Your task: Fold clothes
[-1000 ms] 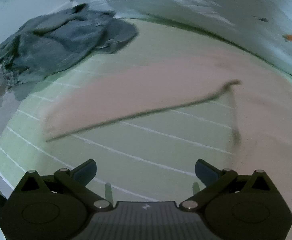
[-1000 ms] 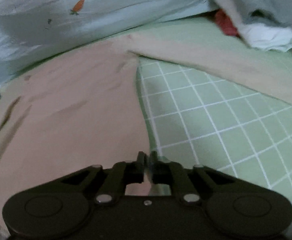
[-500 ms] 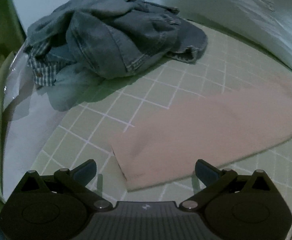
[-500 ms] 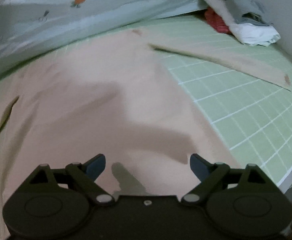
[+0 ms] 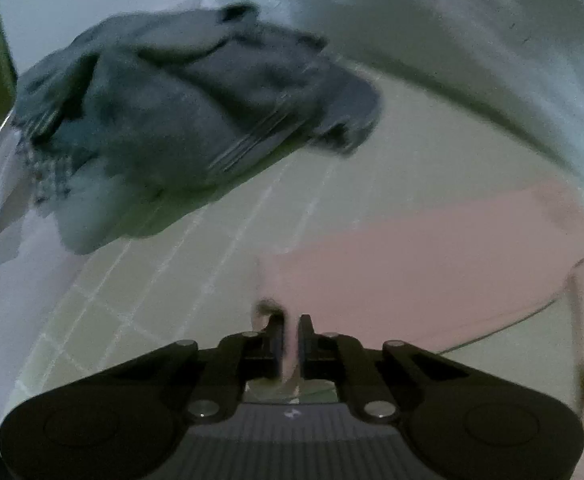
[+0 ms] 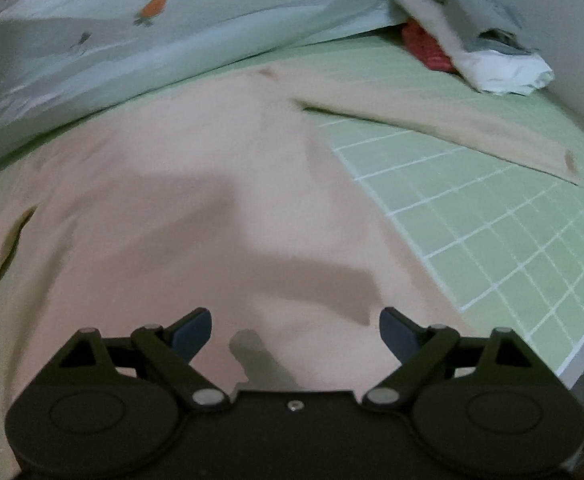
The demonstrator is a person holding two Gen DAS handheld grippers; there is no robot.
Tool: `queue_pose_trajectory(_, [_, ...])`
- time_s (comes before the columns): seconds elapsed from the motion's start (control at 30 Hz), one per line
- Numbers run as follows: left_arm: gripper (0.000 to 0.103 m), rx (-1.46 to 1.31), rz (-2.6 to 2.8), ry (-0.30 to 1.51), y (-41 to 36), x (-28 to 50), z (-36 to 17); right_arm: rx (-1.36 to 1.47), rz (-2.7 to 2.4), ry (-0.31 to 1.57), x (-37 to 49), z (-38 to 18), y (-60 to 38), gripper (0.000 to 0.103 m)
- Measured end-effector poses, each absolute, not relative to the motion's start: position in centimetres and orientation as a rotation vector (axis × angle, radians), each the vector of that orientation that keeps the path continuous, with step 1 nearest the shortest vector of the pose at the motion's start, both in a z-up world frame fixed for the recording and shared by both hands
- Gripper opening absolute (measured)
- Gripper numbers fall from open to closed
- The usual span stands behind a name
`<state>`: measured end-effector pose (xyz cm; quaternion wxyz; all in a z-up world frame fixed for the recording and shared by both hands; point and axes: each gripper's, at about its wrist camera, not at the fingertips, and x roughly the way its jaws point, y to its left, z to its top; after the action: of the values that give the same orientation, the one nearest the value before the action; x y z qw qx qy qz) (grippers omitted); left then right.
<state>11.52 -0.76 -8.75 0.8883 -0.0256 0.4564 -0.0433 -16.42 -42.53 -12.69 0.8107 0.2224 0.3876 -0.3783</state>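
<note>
The pink garment [image 6: 195,208] lies spread flat on the bed, its body filling the middle of the right wrist view and one sleeve [image 6: 444,128] running out toward 2 o'clock. In the left wrist view the other sleeve [image 5: 432,264] stretches from the lower centre toward 3 o'clock, and its cuff end sits right at the tool.

The left tool [image 5: 289,340] is clenched on that cuff, a thin fold of pink cloth pinched between its closed jaws. The right tool [image 6: 295,330] is released, jaws wide, hovering over the garment's body with nothing between them.

The cloth looks thin, light and limp. It should drape and trail when lifted, and a loose sleeve will likely sag or twist unless it is carried low and laid down in one sweep. Edges, cuffs and hem corners seem the best places to pinch, since the flat middle offers no ridge to catch.

The bed sheet [image 6: 492,216] is pale green with a white grid, soft enough to give under pressure. A rumpled denim garment [image 5: 179,120] lies at 10 o'clock in the left view. A pale blanket with a carrot print [image 6: 155,4] runs along 12 o'clock, and a small clothes pile [image 6: 472,52] sits at 1 o'clock by the wall.
</note>
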Motion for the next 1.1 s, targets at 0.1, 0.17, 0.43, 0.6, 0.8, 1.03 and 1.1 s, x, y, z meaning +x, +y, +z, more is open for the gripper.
queue_pose_trajectory(0.1, [0.007,-0.043,-0.131,0.908,-4.1,10.9,-7.4,0.501,-0.826,0.806,-17.8,-12.4,-44.4,0.09])
queue_pose_trajectory(0.17, [0.006,-0.041,-0.18,0.889,-6.9,10.4,-6.3,0.513,-0.829,0.801,-18.8,-12.2,-45.6,0.09])
queue_pose_trajectory(0.43, [0.007,-0.046,-0.489,0.843,-22.4,6.0,-2.8,0.553,-0.838,0.782,-23.2,-11.5,-51.9,0.09])
queue_pose_trajectory(0.6, [0.081,-0.014,-0.607,0.821,-28.8,2.1,-2.1,0.579,-0.851,0.768,-25.0,-11.5,-55.5,0.09])
queue_pose_trajectory(0.8, [0.09,0.059,-0.393,0.902,-26.7,1.8,-4.2,0.501,-0.787,0.779,-24.0,-11.4,-55.4,0.103])
queue_pose_trajectory(1.03, [0.094,0.093,-0.273,0.968,-21.2,3.4,-5.4,0.417,-0.614,0.781,-18.2,-11.6,-51.7,0.103])
queue_pose_trajectory(1.1, [0.094,0.095,-0.269,0.974,-19.8,4.3,-5.6,0.382,-0.574,0.791,-16.1,-11.3,-50.0,0.103])
